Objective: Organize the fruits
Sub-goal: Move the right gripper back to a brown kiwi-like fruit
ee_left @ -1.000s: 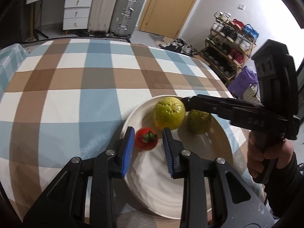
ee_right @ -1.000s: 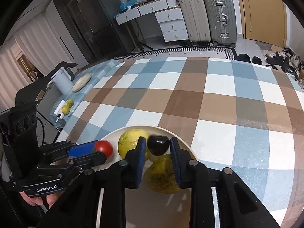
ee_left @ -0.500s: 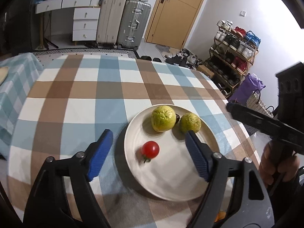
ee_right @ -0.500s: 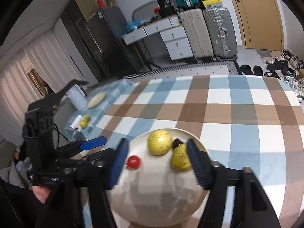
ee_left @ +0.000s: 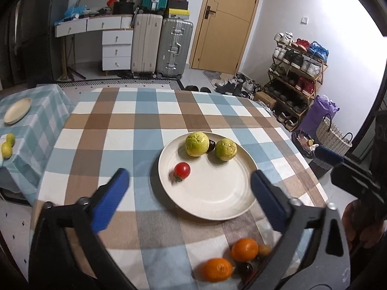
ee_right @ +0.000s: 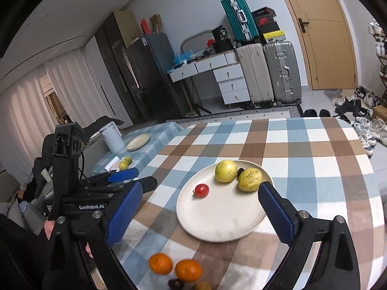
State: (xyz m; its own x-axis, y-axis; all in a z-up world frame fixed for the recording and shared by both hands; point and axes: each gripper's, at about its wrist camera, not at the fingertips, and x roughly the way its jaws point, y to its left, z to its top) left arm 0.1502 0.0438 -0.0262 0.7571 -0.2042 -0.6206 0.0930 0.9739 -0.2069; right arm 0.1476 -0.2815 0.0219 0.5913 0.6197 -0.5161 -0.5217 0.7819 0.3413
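Fruit sits on a white plate (ee_left: 217,207) on the desk (ee_left: 116,130): a red cherry tomato (ee_left: 182,170) at about 9 o'clock on the plate, two yellow-green citrus (ee_left: 196,143) (ee_left: 226,149) near 12 o'clock, and a small dark fruit (ee_left: 211,145) wedged between those two, touching both as far as can be told.

The left gripper (ee_left: 191,193) has its jaws opening, already spread wide, nothing between the blue pads (ee_left: 108,205); they frame the plate from above without touching it. The right gripper (ee_right: 200,213) is likewise opening and wide, holding nothing, its pads either side of the plate's near half. In the left wrist view it shows at 3 o'clock, with a hand (ee_left: 358,227) on its handle.

Off the plate, at 6 o'clock near the desk's closest edge, lie two oranges (ee_left: 244,249) (ee_left: 217,269) with a small dark fruit (ee_left: 244,268) and a brownish one (ee_left: 264,250) beside them. The far half of the checked cloth is bare.

At 9 o'clock stands a lower side table (ee_left: 36,120) with a plate (ee_left: 17,110) and two small lemons (ee_left: 7,146). Beyond, at 12 o'clock, are suitcases (ee_left: 162,46), white drawers (ee_left: 116,48) and a wooden door (ee_left: 227,21); a shoe rack (ee_left: 297,72) stands at 2 o'clock.
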